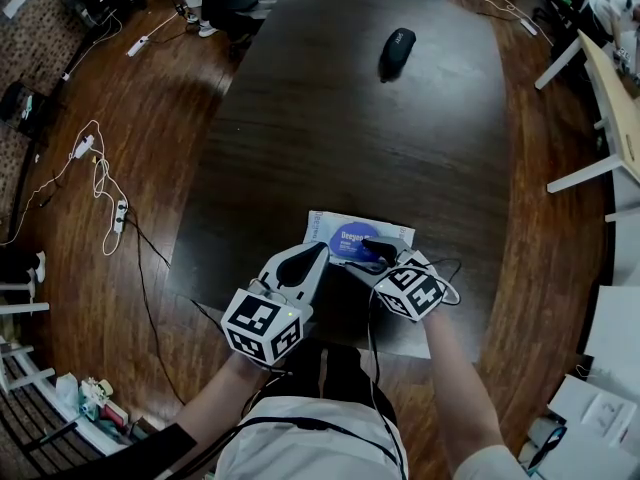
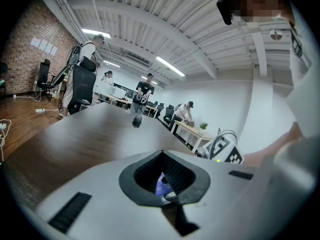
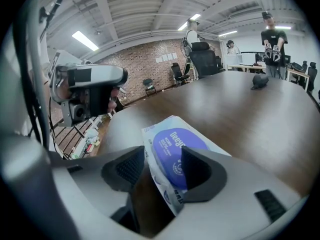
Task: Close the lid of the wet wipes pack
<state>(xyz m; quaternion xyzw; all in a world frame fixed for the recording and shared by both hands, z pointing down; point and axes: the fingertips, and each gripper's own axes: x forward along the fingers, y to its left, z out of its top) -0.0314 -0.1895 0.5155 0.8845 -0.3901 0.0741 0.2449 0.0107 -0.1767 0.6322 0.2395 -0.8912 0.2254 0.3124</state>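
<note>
Currently the wet wipes pack (image 1: pixel 340 230) lies near the table's (image 1: pixel 330 118) front edge. Right gripper (image 3: pixel 162 160) jaws apart astride its purple lid (image 3: pixel 172 143); left gripper (image 1: pixel 320 251) pinched together, empty. Off-centre pressure could skid the pack

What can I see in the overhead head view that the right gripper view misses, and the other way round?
Only the head view: white cables lying on the wooden floor, and the person's right forearm. Only the right gripper view: a red brick wall, ceiling strip lights, a standing person in black. Both: the white wet wipes pack with its round blue lid, a small black object far along the dark wooden table, and the left gripper.
</note>
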